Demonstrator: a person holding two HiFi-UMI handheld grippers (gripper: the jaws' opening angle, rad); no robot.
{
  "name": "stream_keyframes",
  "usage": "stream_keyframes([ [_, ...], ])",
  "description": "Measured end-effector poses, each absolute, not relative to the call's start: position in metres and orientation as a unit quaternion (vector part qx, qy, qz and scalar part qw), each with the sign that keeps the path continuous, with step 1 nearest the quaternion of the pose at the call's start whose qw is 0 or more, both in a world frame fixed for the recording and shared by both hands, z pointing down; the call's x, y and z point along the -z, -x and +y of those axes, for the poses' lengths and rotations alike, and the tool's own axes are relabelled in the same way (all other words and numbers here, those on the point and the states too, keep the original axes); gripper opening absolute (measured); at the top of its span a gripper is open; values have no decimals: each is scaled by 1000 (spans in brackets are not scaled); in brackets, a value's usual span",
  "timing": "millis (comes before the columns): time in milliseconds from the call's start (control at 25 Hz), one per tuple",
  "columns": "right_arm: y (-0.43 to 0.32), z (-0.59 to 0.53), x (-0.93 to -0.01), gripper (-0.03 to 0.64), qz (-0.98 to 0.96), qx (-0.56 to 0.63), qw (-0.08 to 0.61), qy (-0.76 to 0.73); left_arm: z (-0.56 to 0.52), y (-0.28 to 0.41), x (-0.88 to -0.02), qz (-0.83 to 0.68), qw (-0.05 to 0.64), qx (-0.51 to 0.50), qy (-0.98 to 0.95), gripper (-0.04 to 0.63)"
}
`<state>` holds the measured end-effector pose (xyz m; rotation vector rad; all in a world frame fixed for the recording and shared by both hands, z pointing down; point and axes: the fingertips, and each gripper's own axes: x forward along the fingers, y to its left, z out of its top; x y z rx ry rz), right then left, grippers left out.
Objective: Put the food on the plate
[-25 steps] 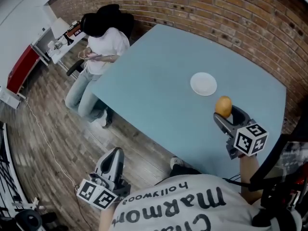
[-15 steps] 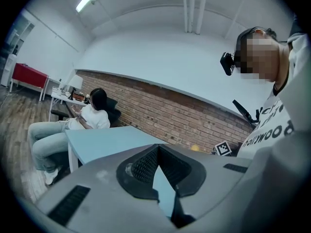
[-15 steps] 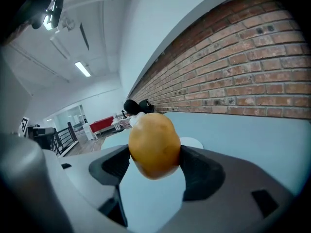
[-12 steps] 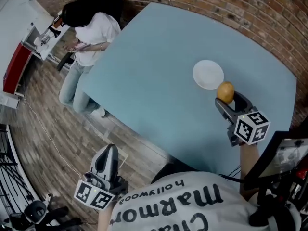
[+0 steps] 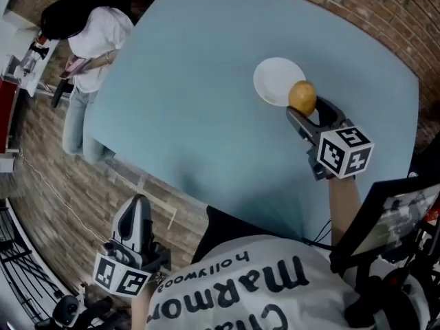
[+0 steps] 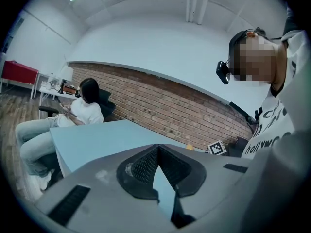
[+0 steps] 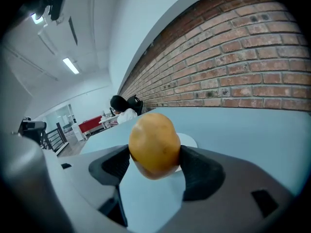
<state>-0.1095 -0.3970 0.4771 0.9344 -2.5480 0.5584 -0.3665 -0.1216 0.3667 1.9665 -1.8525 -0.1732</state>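
A round yellow-brown potato (image 5: 302, 96) hangs over the near right rim of the white plate (image 5: 275, 80), with my right gripper (image 5: 308, 108) shut on it. In the right gripper view the potato (image 7: 154, 148) fills the gap between both pads, and a sliver of the plate (image 7: 190, 141) shows just behind it. My left gripper (image 5: 137, 210) hangs off the table at the lower left, over the wooden floor. In the left gripper view its jaws (image 6: 158, 150) meet at the tips with nothing between them.
The light blue table (image 5: 199, 74) runs up to a brick wall (image 5: 385, 9). A seated person in a white top (image 5: 89, 36) is beyond the table's far left corner. A dark screen on a stand (image 5: 395, 215) is close by my right arm.
My right gripper has carried the potato from beside the plate up to its rim. The left gripper has stayed low by the floor, still shut.
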Motion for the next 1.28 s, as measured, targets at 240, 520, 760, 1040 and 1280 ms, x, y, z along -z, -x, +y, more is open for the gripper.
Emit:
stream_keyframes([
  [240, 125, -411, -480, 325, -897, -193, 186, -353, -163, 370, -374, -618, 226, 46, -751, 6],
  [520, 117, -427, -490, 325, -878, -179, 226, -381, -197, 377, -370, -583, 219, 29, -782, 6],
  [760, 128, -444, -491, 325, -883, -131, 250, -376, -200, 397, -374, -587, 228, 22, -777, 6],
  [1040, 134, -447, -523, 325, -861, -86, 329, -378, -197, 408, -383, -586, 237, 13, -775, 6],
  [1280, 138, -454, -533, 325, -851, -82, 337, -394, -193, 420, -383, -591, 238, 7, -771, 6],
])
